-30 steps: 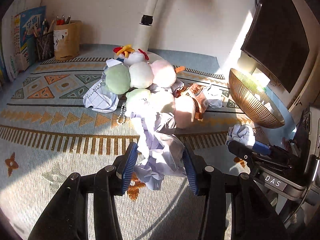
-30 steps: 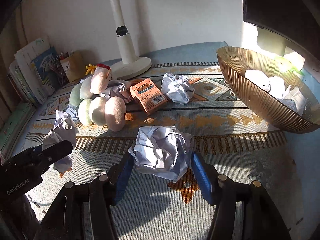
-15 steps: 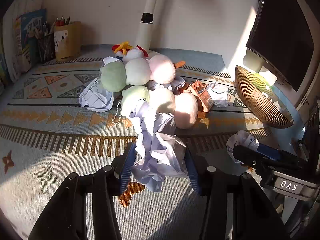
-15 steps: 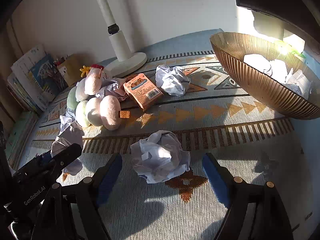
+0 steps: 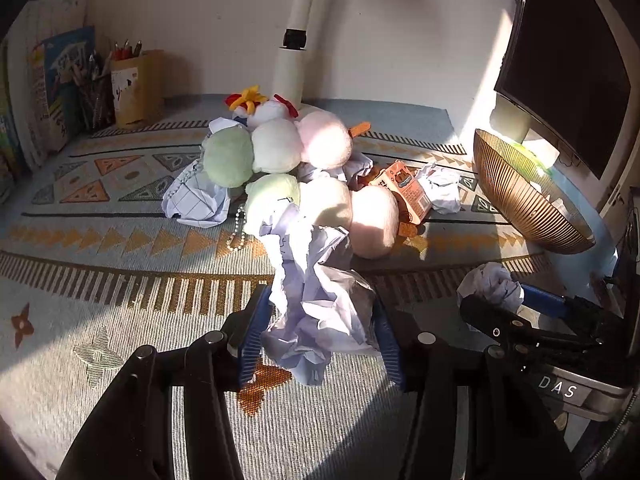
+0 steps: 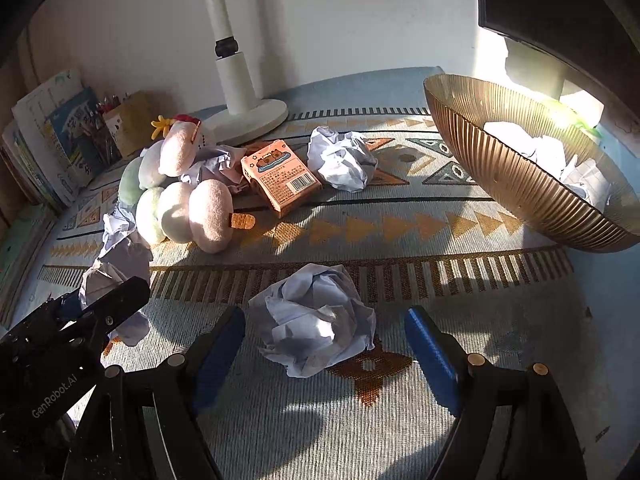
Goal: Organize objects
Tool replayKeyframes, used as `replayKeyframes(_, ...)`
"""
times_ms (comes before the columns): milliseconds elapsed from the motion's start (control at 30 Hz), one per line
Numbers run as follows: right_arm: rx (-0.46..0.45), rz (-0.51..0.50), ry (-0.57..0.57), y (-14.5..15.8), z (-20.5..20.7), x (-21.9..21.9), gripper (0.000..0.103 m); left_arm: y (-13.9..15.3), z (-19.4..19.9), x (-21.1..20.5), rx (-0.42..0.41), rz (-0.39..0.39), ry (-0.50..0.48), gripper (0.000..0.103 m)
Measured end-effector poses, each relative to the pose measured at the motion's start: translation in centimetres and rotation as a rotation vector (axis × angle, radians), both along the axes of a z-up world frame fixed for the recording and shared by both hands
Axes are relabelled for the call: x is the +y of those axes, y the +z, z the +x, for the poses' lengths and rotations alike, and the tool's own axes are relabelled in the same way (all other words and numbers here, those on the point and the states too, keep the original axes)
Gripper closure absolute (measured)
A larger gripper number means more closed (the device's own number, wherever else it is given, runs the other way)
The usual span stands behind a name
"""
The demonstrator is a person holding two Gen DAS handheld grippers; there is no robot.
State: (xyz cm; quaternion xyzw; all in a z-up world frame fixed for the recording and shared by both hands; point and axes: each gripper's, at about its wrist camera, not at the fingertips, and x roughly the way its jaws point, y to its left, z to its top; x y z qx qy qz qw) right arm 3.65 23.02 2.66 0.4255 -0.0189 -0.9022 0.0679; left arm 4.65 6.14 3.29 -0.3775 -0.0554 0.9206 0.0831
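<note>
Letting go is what has just happened on the right side: a second ago the right gripper [image 6: 325,354] was squeezed on a paper ball [image 6: 316,320], and now its blue pads are spread wide with the ball lying loose on the rug [image 6: 460,280] between them. That likely means this ball was dropped short of the bowl [image 6: 520,184] and has to be picked up again. The left gripper [image 5: 318,336] is clenched on a long crumpled paper [image 5: 316,288], as it was before, and the paper is held up off the rug. The bowl is found ahead and to the right of both tools, and some white paper is already seen inside it. Straight ahead of the left tool a pile of soft toys [image 5: 288,176] is seen, with an orange box [image 6: 280,180] and another paper ball [image 6: 342,158] beside it. A white lamp stand [image 6: 240,92] is placed behind them. Nothing is seen between the right tool and the bowl.
</note>
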Motion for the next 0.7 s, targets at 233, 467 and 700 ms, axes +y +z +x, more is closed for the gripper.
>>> replayKeyframes(233,-0.016,0.036,-0.007,-0.3,-0.2,-0.4,0.037,0.2,0.3,0.7,0.027,-0.047,-0.013,0.054)
replayKeyframes(467,0.014,0.088,-0.007,0.0,0.2,-1.2,0.053,0.2,0.4,0.8,0.036,-0.054,-0.019,0.056)
replayKeyframes(700,0.057,0.095,-0.041,1.0,1.0,-0.3,0.053,1.1,0.4,1.8,0.044,-0.074,-0.041,0.057)
